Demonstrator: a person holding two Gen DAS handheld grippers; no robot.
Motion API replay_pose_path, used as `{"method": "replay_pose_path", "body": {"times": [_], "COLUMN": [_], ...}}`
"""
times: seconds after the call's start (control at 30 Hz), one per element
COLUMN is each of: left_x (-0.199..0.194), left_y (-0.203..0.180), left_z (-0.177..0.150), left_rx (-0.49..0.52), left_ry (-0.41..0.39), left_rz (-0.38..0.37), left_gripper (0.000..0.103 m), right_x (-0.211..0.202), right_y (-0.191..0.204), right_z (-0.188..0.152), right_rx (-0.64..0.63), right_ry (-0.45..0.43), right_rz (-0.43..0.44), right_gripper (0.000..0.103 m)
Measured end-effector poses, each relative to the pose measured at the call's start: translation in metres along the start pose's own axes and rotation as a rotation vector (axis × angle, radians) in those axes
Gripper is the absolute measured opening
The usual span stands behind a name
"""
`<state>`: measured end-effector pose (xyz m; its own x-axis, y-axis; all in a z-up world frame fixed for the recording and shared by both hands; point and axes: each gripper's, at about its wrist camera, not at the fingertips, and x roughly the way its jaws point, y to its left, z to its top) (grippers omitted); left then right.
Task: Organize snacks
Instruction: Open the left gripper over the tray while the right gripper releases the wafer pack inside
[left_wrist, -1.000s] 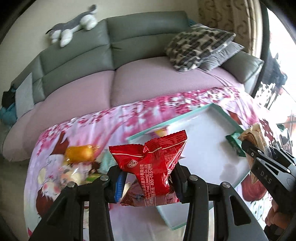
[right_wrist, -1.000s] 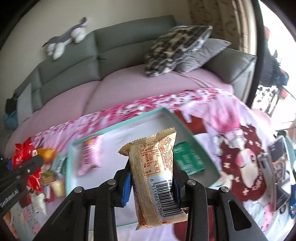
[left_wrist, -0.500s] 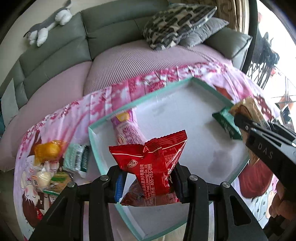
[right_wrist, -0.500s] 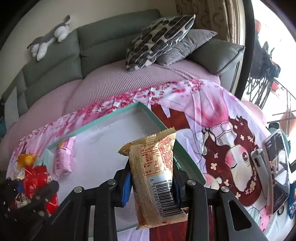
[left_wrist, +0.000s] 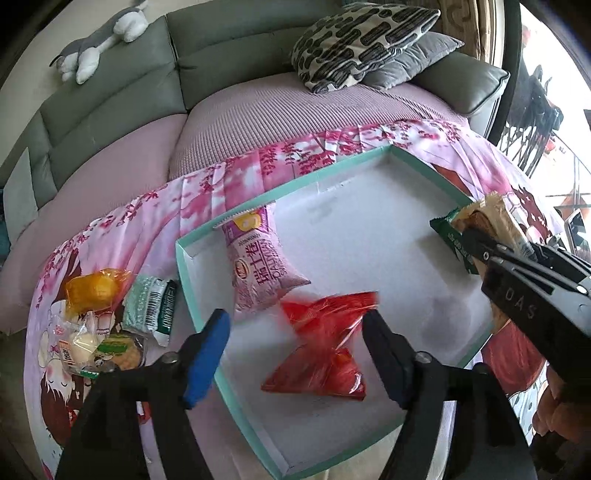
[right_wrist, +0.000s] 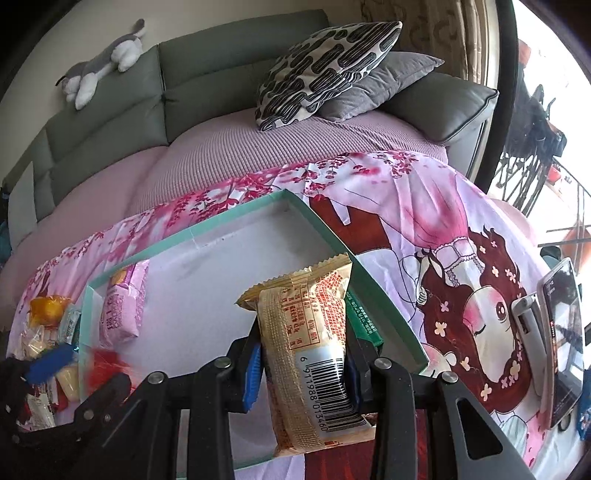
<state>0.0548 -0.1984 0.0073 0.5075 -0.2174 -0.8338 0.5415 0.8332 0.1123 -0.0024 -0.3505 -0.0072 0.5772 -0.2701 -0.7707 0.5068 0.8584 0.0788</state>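
Red snack packet (left_wrist: 325, 347) loose between just-opened left tongs (left_wrist: 295, 332); right tongs (right_wrist: 303, 354) clamped on tan packet (right_wrist: 306, 354).

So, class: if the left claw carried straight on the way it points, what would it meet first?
Probably the red snack packet, lying loose between the open left claw fingers in the teal-rimmed tray; depth is hard to judge.

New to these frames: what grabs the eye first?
The blurred red snack packet lies between the left tool's open jaws, which have just been opening over the teal-rimmed tray. The right tool grips a tan barcoded snack packet above the tray's right edge.
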Motion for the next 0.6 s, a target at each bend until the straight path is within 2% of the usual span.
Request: {"method": "replay_pose_path", "body": {"times": [0.3,0.33,0.37,0.4,0.43,0.6], "left_x": [-0.006,-0.006,-0.006,-0.006,-0.007,-0.007], "left_y": [0.022,0.026,0.029,0.034,0.037,0.057], "left_z": [0.001,0.001,0.001,0.001,0.001,-0.002], "left_rx": [-0.068,-0.087,-0.102,-0.121,-0.130,-0.206], "left_ry": [-0.010,-0.011,-0.013,-0.016,-0.018,-0.026], "left_rz": [0.027,0.037,0.049,0.065,0.072,0.131], "left_gripper": [0.078,0.080,0.089,0.093,0.093,0.100], "right_x": [0.001,0.001,0.001,0.001,0.000,-0.001], "right_y": [0.005,0.005,0.006,0.006,0.007,0.011], "right_z": [-0.001,-0.001,-0.001,0.000,-0.001,0.000], "right_rx": [-0.024,-0.028,-0.030,-0.029,-0.032,-0.052], "right_ry": [0.012,0.012,0.011,0.006,0.003,-0.005], "right_rz": [-0.018,-0.018,-0.017,-0.019,-0.022,-0.021], "right_gripper": [0.039,0.043,0.056,0.063,0.067,0.070]}}
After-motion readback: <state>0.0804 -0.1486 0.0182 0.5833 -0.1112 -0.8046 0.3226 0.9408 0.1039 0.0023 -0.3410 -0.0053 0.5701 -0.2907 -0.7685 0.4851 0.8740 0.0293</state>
